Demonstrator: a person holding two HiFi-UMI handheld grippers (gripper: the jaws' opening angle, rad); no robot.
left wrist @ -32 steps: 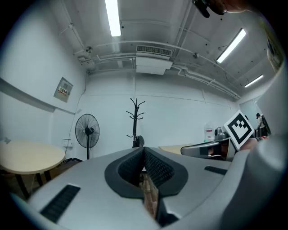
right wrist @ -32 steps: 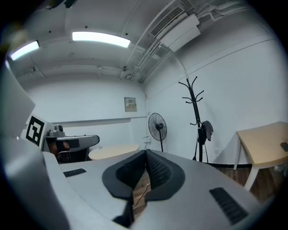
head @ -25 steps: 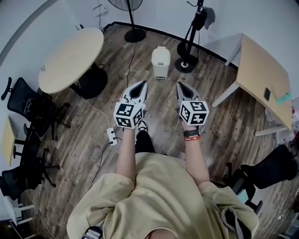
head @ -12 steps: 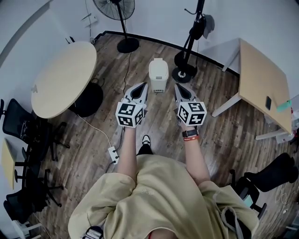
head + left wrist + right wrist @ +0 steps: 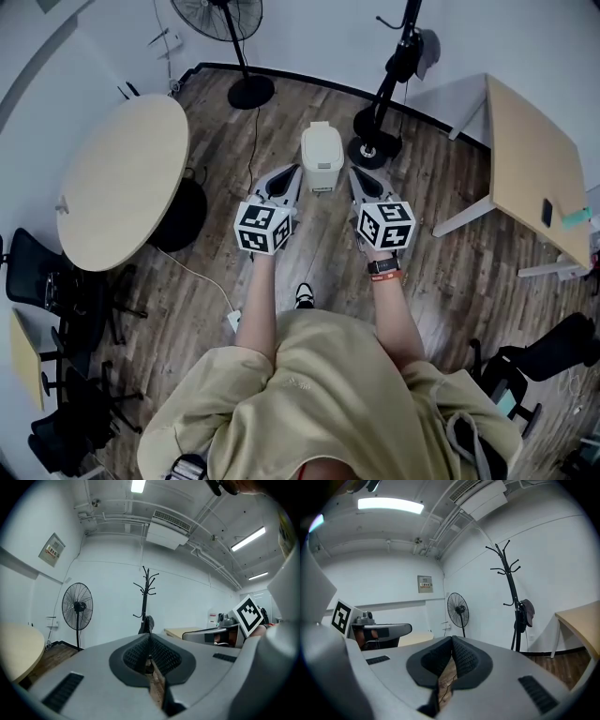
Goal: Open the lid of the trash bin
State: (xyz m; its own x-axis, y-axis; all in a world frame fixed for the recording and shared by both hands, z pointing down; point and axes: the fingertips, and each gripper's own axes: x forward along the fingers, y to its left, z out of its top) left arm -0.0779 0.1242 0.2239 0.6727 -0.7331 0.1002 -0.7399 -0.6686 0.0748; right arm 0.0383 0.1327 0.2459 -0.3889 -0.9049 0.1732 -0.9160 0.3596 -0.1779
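Observation:
The white trash bin (image 5: 322,155) stands on the wood floor with its lid down, straight ahead in the head view. My left gripper (image 5: 292,171) hovers just to the bin's left, its tips level with the bin's near side. My right gripper (image 5: 355,173) hovers just to the bin's right. Neither touches the bin. Both are shut with nothing between the jaws; in the left gripper view (image 5: 150,638) and the right gripper view (image 5: 452,640) the jaws meet at the tip. Both gripper views look over the bin at the walls, so it does not show there.
A round table (image 5: 122,178) stands to the left and a rectangular desk (image 5: 534,159) to the right. Behind the bin are a standing fan (image 5: 230,37) and a coat stand (image 5: 380,141). Office chairs (image 5: 56,281) crowd the left edge. A power strip (image 5: 234,321) with cable lies near my feet.
The person has stepped forward, so the bin is now nearer and sits between the two gripper tips. Both grippers stayed shut and side by side.

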